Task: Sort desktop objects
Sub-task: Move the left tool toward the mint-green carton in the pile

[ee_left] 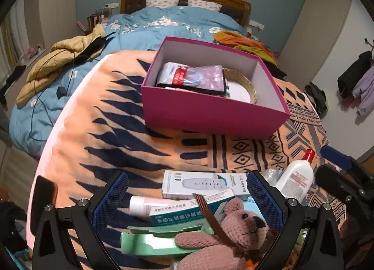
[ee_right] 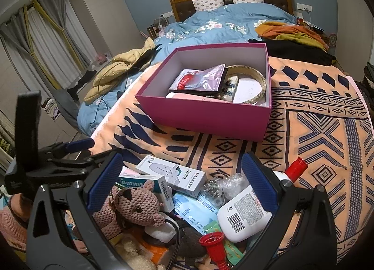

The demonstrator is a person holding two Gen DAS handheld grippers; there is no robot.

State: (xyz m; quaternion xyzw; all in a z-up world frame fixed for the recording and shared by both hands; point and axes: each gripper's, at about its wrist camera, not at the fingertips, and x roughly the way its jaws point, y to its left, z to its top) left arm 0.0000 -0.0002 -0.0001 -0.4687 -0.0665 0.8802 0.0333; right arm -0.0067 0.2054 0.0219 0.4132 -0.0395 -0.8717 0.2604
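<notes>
A magenta box (ee_left: 210,115) (ee_right: 205,115) stands on the patterned cloth and holds a purple pouch (ee_left: 198,78) (ee_right: 198,78), a round woven tray (ee_right: 252,82) and a pink item. Nearer lies a heap: a knitted brown bear (ee_left: 236,230) (ee_right: 135,204), a white remote-control carton (ee_left: 203,183) (ee_right: 173,176), a teal medicine carton (ee_left: 187,211), a white bottle with a red cap (ee_left: 296,178) (ee_right: 247,213), and a red funnel-shaped piece (ee_right: 213,246). My left gripper (ee_left: 187,199) is open above the cartons and bear. My right gripper (ee_right: 184,181) is open above the heap, empty.
An orange and navy cloth (ee_left: 116,141) (ee_right: 315,153) covers the surface. Behind it a bed with a blue quilt (ee_left: 145,26), a yellow jacket (ee_left: 65,52) and orange clothes (ee_right: 292,29). Curtains (ee_right: 35,43) hang left. The other gripper (ee_right: 56,160) shows at left.
</notes>
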